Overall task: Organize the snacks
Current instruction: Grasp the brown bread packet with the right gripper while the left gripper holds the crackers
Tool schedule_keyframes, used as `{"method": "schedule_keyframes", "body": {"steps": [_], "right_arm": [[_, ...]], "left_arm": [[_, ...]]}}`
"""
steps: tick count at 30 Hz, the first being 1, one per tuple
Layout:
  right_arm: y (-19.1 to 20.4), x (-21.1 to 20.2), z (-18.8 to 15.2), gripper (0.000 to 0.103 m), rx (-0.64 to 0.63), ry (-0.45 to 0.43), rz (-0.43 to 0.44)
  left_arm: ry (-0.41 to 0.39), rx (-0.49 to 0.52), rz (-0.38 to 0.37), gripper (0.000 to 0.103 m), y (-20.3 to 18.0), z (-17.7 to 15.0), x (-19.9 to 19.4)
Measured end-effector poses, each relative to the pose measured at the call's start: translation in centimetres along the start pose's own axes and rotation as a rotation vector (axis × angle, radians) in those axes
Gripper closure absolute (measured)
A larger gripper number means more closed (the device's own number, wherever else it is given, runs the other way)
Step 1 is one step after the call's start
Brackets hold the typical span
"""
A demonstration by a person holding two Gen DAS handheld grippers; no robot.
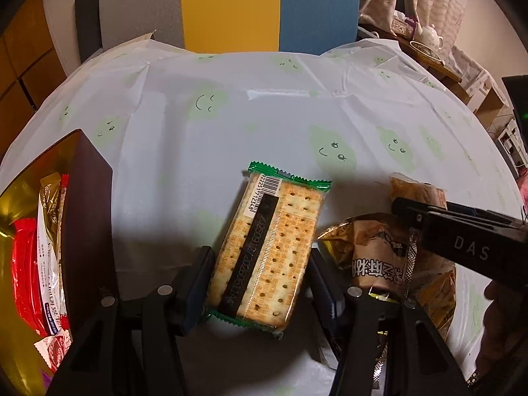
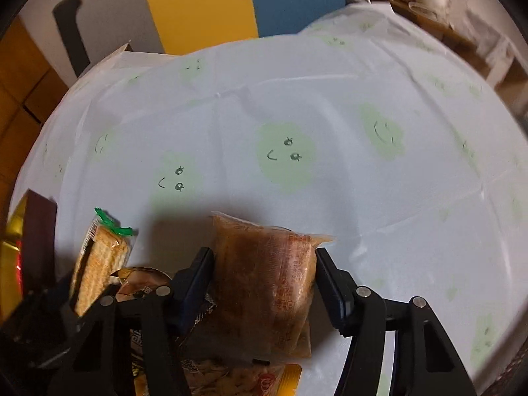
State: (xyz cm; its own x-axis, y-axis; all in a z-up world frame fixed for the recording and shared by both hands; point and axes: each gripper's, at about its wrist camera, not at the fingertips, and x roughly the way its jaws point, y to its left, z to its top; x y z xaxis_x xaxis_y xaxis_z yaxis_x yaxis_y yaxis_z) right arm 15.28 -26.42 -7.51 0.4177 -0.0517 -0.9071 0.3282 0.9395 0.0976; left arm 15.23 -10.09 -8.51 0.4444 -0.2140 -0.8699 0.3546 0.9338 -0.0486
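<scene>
A: Quick one, what's in my left gripper (image 1: 260, 280)?

B: The cracker pack (image 1: 267, 250), green-edged, clear wrap. It sits lengthwise between your fingers, both pads against its long sides, so it reads as clenched on the pack. It looks lifted off the desk (image 1: 297, 125), though I can't be sure.

A: And the box?

B: The dark box with gold lining (image 1: 89, 231) is just to the left of that gripper, open, with red and white packets already in it. I judge the crackers go there next; holding them by the long edges keeps the pack flat for dropping in.

A: My right gripper (image 2: 265, 283)?

B: It straddles the brown snack pouch (image 2: 264, 280), one finger on each side. The left finger touches the pouch; the right one sits at its edge, and I can't tell if it presses. Not a firm hold yet, by my reading.

A: Anything else close?

B: A gold-brown wrapped snack (image 1: 373, 257) lies between the two grippers, more packets under the pouch. Crowded, so a finger could snag a neighbour.
</scene>
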Motion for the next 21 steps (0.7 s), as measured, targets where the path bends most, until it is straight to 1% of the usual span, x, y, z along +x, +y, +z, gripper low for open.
{"method": "schedule_keyframes", "body": {"steps": [1, 2, 3, 4, 6, 9, 10, 13, 14, 16, 18, 21], "right_arm": [[0.0, 0.0, 0.0, 0.042, -0.018, -0.001, -0.001], [-0.2, -0.1, 0.1, 0.042, -0.031, -0.004, -0.020], [-1.1, -0.3, 0.1, 0.042, -0.029, -0.017, -0.067], [-1.8, -0.4, 0.2, 0.042, -0.017, -0.018, -0.081], [-3.7, -0.3, 0.3, 0.042, 0.021, 0.009, -0.054], [-4.3, -0.7, -0.3, 0.040, -0.036, 0.029, -0.093], [-4.5, -1.0, -1.0, 0.040, -0.053, 0.031, -0.104], [-4.6, -1.5, -2.4, 0.042, -0.077, 0.007, -0.098], [-4.5, -1.7, -2.8, 0.042, -0.077, -0.004, -0.095], [-4.6, -1.9, -3.4, 0.042, -0.076, -0.024, -0.087], [-5.1, -2.1, -3.6, 0.041, -0.075, -0.038, -0.079], [-5.5, -2.2, -3.9, 0.040, -0.096, -0.036, -0.062]], "left_arm": [[-0.001, 0.000, 0.000, 0.046, 0.0, 0.0, 0.1], [-0.003, -0.001, -0.001, 0.046, 0.0, 0.0, 0.1], [-0.006, -0.002, -0.001, 0.046, 0.1, -0.1, 0.1], [-0.008, -0.001, 0.000, 0.046, 0.0, 0.0, 0.3], [-0.012, 0.001, 0.006, 0.046, -0.1, 0.0, 0.5], [-0.013, -0.002, 0.010, 0.046, -0.2, -0.1, 0.4], [-0.013, 0.002, 0.014, 0.046, -0.2, -0.1, 0.4], [-0.014, 0.018, 0.021, 0.046, -0.5, -0.1, 0.3], [-0.013, 0.017, 0.018, 0.048, -0.4, -0.1, 0.2], [-0.003, 0.013, 0.002, 0.050, -0.3, -0.2, -0.2], [-0.003, 0.010, -0.029, 0.051, -0.4, -0.5, -0.8], [-0.014, 0.007, -0.041, 0.052, -0.5, -1.0, -1.7]]}}
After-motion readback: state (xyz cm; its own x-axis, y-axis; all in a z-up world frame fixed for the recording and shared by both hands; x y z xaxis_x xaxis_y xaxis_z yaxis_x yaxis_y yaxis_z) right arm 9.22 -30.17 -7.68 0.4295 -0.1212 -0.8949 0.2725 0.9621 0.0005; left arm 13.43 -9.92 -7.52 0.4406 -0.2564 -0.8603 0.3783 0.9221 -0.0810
